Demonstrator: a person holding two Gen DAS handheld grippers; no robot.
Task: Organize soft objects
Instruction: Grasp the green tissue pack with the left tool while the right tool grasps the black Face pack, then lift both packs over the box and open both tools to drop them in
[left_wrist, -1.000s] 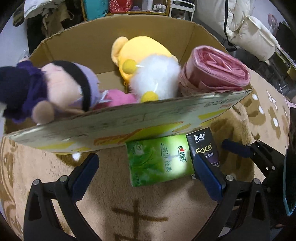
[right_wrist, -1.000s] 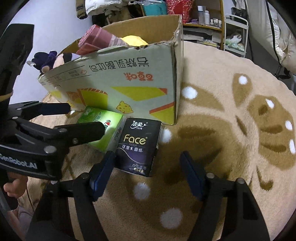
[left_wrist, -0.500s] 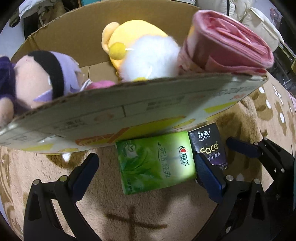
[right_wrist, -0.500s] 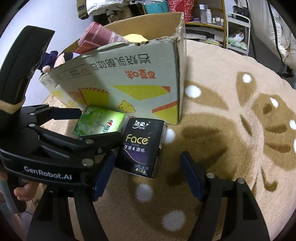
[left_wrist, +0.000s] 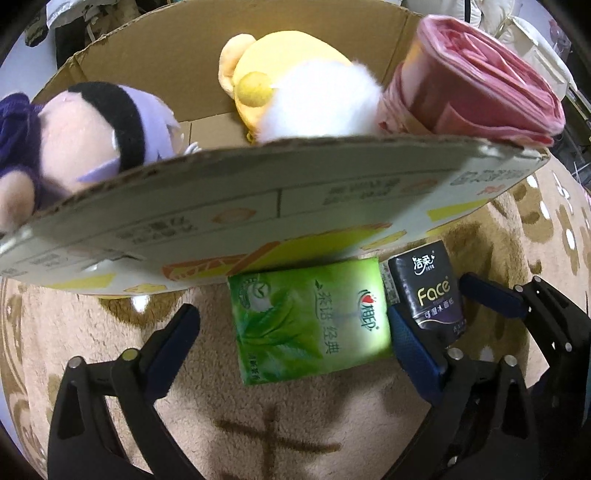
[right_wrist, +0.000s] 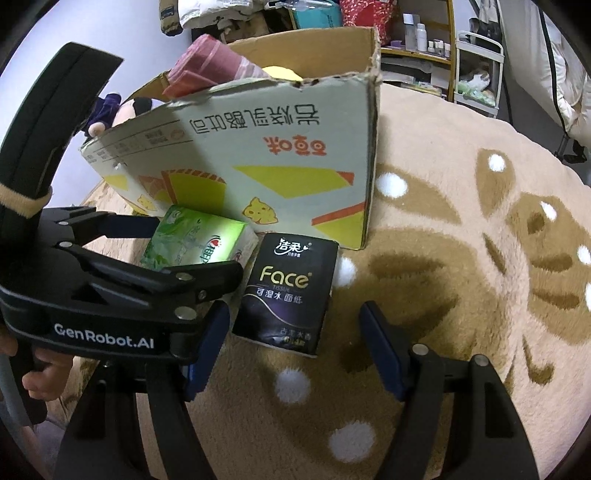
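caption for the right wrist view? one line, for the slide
Open right tongs frame a black Face tissue pack lying on the carpet before the cardboard box.

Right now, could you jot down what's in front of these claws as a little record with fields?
Left claw: open, straddling the green tissue pack
Right claw: open, straddling the black Face tissue pack
Packs: side by side on the beige patterned rug, against the box
Printed cardboard box: holds a purple-haired plush doll, a yellow-and-white plush toy and a pink roll of plastic bags
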